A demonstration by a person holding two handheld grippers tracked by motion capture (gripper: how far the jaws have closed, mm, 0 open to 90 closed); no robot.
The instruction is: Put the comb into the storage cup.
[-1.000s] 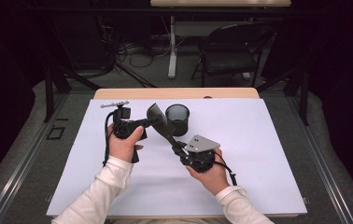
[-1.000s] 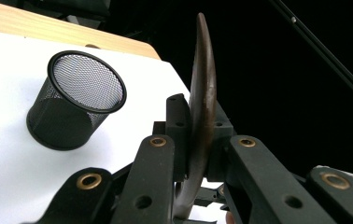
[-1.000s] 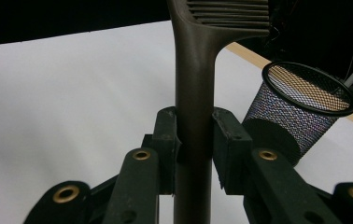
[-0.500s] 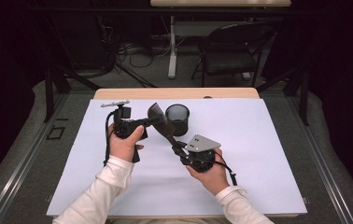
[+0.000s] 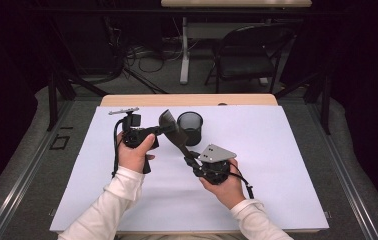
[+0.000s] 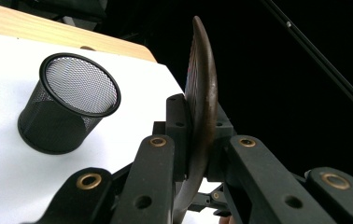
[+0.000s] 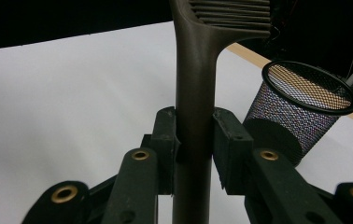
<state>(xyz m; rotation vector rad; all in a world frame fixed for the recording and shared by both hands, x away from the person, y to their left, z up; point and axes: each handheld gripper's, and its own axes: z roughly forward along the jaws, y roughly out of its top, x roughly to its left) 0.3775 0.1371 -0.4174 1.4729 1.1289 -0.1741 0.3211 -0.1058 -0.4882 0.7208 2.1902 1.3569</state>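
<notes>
Nothing has shifted in the last second: both hands hold still, so the handover of the spatula looks paused mid-air rather than finished. The left gripper [image 5: 154, 131] has its fingers clamped on the thin slotted blade of the dark brown spatula [image 5: 173, 131], matte and gently curved. It hangs above the bench [image 5: 287, 150], near the far edge. Just beside it stands the black wire-mesh cup [image 5: 190, 127], round and open-topped. The right gripper [image 5: 191, 159] has its fingers clamped on the smooth rounded handle.
</notes>
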